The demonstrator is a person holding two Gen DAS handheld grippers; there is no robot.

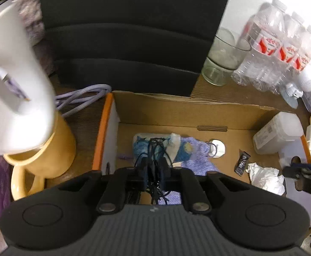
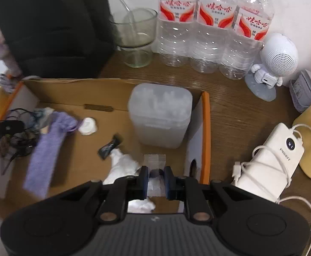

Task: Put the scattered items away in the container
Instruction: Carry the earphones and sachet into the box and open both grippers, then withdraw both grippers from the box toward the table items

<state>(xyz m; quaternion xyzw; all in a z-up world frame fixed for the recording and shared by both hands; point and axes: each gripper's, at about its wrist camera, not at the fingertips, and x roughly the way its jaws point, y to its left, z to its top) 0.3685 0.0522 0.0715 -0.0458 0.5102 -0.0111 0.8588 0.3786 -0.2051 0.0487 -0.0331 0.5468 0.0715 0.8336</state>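
An open cardboard box (image 1: pixel 172 115) with orange edges (image 2: pixel 206 128) holds a purple cloth (image 2: pixel 48 145), a white cap (image 2: pixel 88 125), a dark sachet (image 2: pixel 108 146), crumpled white tissue (image 2: pixel 123 164) and a translucent plastic tub (image 2: pixel 159 115). My left gripper (image 1: pixel 153 168) is shut on a tangle of dark cord (image 1: pixel 154 155) over the box's left half; it also shows in the right wrist view (image 2: pixel 4 128). My right gripper (image 2: pixel 156 177) is shut on a small clear plastic bag (image 2: pixel 154 160) over the box's right front corner.
A yellow mug (image 1: pixel 42 155) with a white object (image 1: pixel 12 85) above it stands left of the box. Behind the box are a black bag (image 2: pixel 55 25), a glass (image 2: pixel 137 36) and three water bottles (image 2: pixel 213 27). A white speaker figure (image 2: pixel 272 64) and a power bank (image 2: pixel 272 160) sit to the right.
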